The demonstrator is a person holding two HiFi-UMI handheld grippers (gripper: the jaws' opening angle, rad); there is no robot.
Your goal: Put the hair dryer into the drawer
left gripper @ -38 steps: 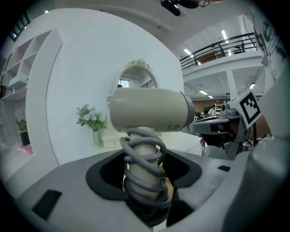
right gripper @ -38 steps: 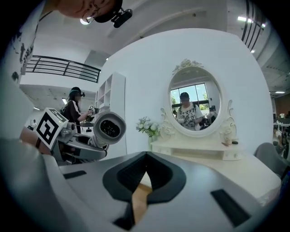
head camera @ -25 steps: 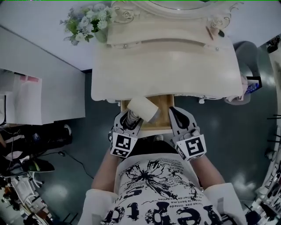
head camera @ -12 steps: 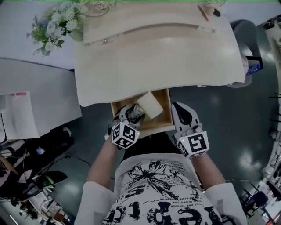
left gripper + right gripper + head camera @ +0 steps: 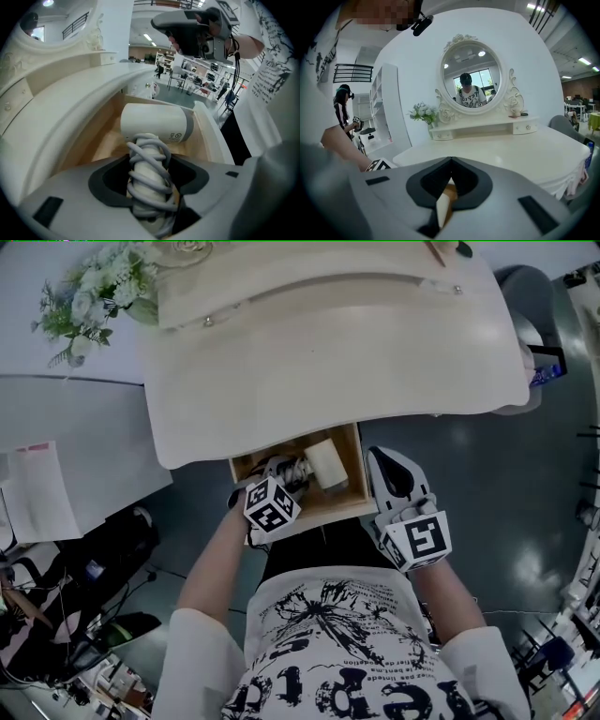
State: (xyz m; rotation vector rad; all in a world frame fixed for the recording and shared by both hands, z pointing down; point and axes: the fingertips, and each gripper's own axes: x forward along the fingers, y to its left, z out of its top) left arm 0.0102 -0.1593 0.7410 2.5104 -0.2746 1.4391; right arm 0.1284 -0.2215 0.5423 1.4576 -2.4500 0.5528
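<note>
The white hair dryer (image 5: 326,465) has a grey cord wound round its handle, and it lies low inside the open wooden drawer (image 5: 314,513). My left gripper (image 5: 287,472) is shut on that wrapped handle and points steeply down. In the left gripper view the dryer's barrel (image 5: 154,123) lies crosswise just past my left gripper (image 5: 150,180), between the drawer's walls (image 5: 209,137). My right gripper (image 5: 387,461) hovers by the drawer's right side, shut, holding nothing. In the right gripper view the right gripper's (image 5: 451,162) tips meet, with a strip of the drawer's edge (image 5: 442,207) showing below them.
The cream dressing table top (image 5: 328,362) overhangs the back of the drawer. A flower bouquet (image 5: 89,282) stands at its far left, and a round mirror (image 5: 471,77) rises behind. A white cabinet (image 5: 75,456) is at left, a grey chair (image 5: 525,287) at right.
My left gripper has sunk and tipped downward, carrying the hair dryer from above the drawer's front down into it. The right gripper has dropped a little beside the drawer.
</note>
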